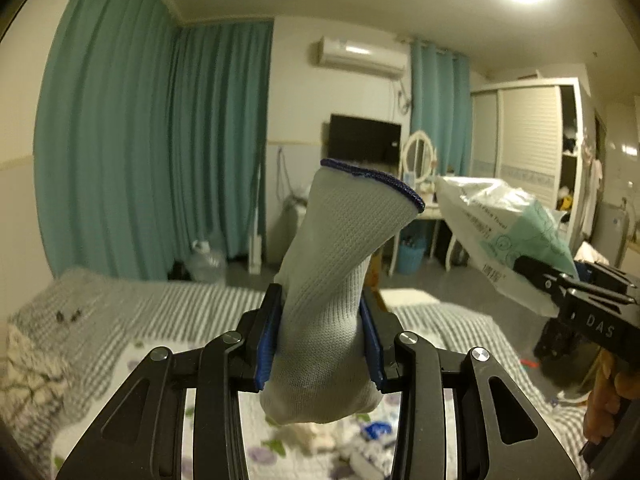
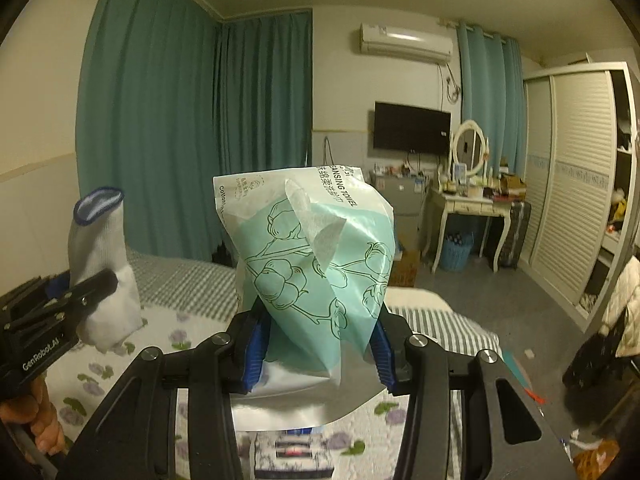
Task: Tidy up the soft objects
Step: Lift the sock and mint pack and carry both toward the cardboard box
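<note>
While the left tool (image 1: 320, 344) pinches a grey knitted glove (image 1: 340, 272) and the right tool (image 2: 316, 348) a mint plastic towel pack (image 2: 312, 264), the slick pack could slip free.

Glove (image 1: 332, 280) knitted cloth, matt; towel pack (image 2: 316, 264) glossy crinkled plastic film.

Ahead of me teal curtains (image 2: 192, 128) cover the wall, an air conditioner (image 2: 406, 44) hangs above the dark TV (image 2: 412, 127), a white dressing table (image 2: 466, 204) carries an oval mirror (image 2: 469, 148), wardrobe (image 2: 576, 168) at right
</note>
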Action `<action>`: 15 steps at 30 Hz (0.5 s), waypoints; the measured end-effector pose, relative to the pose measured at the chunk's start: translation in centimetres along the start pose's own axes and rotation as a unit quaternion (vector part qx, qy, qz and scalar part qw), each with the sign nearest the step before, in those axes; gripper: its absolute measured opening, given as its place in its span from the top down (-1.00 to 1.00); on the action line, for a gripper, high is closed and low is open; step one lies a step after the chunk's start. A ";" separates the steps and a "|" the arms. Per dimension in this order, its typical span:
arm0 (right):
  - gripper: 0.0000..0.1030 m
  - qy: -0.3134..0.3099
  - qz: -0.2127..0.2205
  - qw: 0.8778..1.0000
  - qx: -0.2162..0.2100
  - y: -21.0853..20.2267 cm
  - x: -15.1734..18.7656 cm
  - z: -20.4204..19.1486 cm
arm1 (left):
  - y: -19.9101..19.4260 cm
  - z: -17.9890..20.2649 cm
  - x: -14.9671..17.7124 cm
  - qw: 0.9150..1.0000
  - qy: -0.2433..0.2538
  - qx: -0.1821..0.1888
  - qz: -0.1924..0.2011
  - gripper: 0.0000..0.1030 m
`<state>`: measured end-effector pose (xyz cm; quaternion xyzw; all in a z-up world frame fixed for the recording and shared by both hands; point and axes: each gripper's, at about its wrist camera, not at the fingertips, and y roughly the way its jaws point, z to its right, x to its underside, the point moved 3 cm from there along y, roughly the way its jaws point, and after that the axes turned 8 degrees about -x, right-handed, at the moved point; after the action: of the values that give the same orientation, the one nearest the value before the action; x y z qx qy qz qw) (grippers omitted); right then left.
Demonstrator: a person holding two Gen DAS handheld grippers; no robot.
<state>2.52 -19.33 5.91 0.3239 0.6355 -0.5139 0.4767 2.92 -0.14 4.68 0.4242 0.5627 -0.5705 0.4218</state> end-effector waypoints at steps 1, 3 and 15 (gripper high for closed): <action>0.14 -0.002 0.004 1.000 0.000 0.2 -0.5 0.0 | 0.4 0.1 -0.5 1.000 -0.001 0.003 0.005 0.30; 0.14 -0.005 0.009 1.000 0.001 0.9 -1.3 0.0 | 1.8 0.1 -1.2 1.000 0.000 0.007 0.009 0.30; 0.13 -0.003 -0.010 1.000 0.002 9.6 -2.7 1.7 | 11.1 1.2 -2.2 1.000 0.012 -0.005 -0.014 0.30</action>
<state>12.52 -18.25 5.17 0.3168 0.6367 -0.5208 0.4723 14.17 -1.45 3.60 0.4207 0.5764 -0.5684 0.4095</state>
